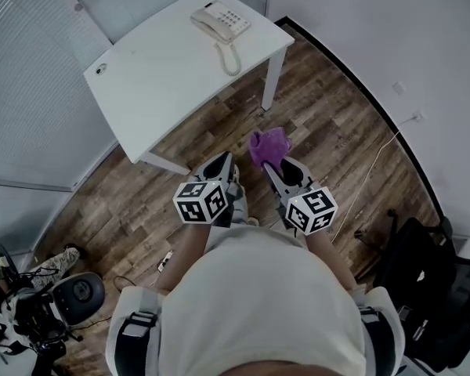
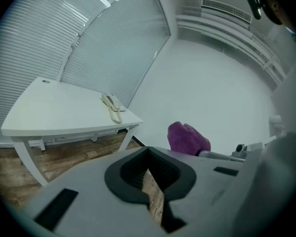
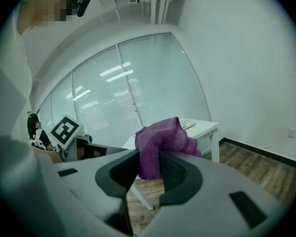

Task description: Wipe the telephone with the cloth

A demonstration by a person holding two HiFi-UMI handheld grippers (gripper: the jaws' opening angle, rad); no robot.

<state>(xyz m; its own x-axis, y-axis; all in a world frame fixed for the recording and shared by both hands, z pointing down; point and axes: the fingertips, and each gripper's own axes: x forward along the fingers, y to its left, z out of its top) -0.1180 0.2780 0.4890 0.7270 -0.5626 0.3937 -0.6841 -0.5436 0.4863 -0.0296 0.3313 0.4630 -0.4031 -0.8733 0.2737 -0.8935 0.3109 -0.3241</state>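
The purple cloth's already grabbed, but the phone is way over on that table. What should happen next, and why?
Probably step toward the table: the right gripper is shut on the cloth, yet the telephone sits at its far corner, seemingly beyond reach.

White table (image 1: 164,77) on wood floor (image 1: 337,131) (blinds (image 2: 103,33) drawn), white walls (image 2: 212,93).

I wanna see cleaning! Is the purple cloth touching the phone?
Apart. Head view: cloth, in the right gripper, hangs above the floor; telephone sits on the table.
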